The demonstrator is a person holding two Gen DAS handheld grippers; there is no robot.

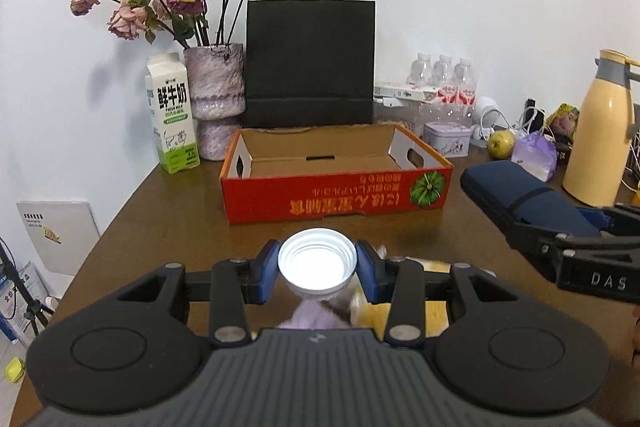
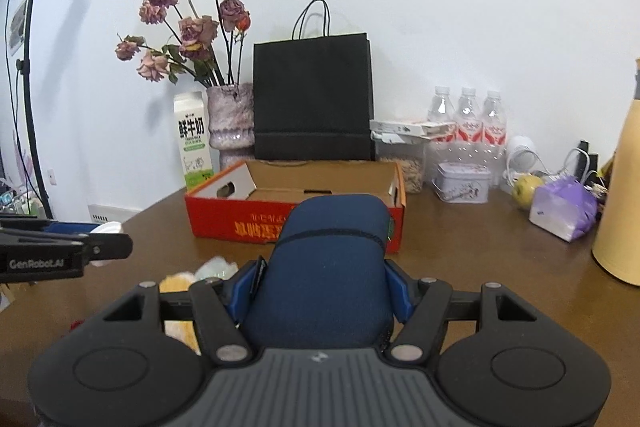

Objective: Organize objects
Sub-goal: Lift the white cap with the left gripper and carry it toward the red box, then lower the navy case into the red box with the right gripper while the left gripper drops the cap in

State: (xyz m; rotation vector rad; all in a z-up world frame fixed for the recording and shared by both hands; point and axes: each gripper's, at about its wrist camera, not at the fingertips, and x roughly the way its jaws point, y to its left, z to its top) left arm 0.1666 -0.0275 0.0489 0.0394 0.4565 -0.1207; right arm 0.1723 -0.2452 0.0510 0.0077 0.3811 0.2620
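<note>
Midway through tidying: left gripper [image 1: 317, 269] pinching a white-capped bottle [image 1: 317, 263], right gripper [image 2: 320, 291] clamping a navy pouch [image 2: 324, 267], red box [image 1: 336, 187] apparently empty.

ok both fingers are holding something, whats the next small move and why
Probably carry the left gripper forward over the red cardboard box and let go there. It is shut on the white bottle, the box sits straight ahead with its inside open and bare, and the right gripper holds the navy pouch off to the side.
</note>
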